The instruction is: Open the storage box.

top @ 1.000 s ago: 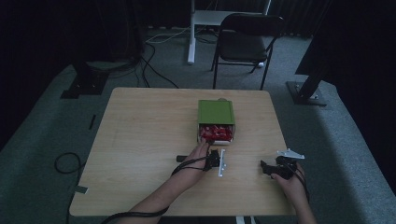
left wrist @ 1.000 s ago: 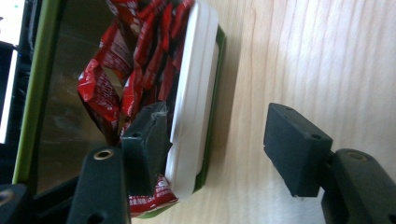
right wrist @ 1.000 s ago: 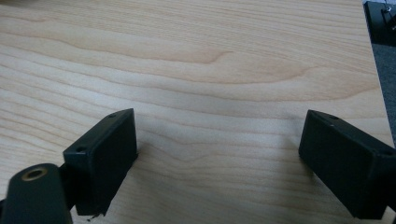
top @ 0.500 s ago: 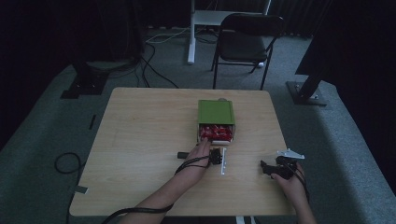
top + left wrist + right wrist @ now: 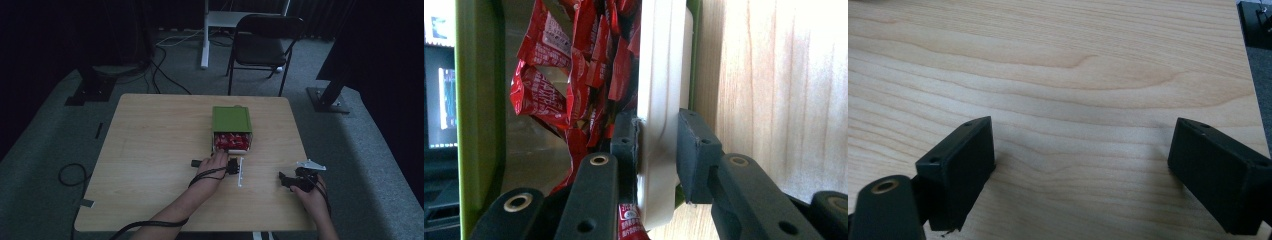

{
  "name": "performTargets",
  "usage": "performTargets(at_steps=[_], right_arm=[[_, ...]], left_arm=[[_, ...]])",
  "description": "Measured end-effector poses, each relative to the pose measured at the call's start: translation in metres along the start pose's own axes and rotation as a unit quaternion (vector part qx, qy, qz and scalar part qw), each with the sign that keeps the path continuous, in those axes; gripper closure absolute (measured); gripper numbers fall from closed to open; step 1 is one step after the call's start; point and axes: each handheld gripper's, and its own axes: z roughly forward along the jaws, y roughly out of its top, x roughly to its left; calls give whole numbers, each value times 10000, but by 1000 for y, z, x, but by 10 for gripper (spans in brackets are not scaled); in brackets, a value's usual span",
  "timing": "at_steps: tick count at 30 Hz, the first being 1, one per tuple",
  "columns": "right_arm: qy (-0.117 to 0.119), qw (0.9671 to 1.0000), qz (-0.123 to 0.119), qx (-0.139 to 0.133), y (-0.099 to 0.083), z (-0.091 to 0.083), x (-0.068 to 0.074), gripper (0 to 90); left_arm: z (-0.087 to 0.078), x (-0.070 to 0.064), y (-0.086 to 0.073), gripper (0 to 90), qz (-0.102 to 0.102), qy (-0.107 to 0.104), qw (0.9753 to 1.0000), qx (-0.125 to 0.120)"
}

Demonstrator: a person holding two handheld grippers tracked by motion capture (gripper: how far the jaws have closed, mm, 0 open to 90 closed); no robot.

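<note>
L gripper (image 5: 656, 150) is clamping the white drawer front (image 5: 659, 100) of the green box (image 5: 231, 119) w/ red packets (image 5: 574, 75), so pulling straight & level is best; R gripper (image 5: 1088, 165) is resting released.

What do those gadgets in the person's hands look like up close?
Both are black. The left gripper has blocky rubbery fingers on flat arms with metal rivets. A black cable loops around the forearm. The right gripper carries a grey three-cornered plate. The forearms are bare, without sleeves.
</note>
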Motion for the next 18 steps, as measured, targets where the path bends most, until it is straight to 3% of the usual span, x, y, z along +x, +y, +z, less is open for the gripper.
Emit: performTargets(at_steps=[6, 18], right_arm=[[2, 10000, -2, -2, 0, 0, 0, 109], [2, 10000, -2, -1, 0, 0, 0, 109]], left_arm=[[-1, 5, 3, 742, 6, -180, 9998, 123], [-11, 4, 6, 745, -73, -388, 9992, 118]])
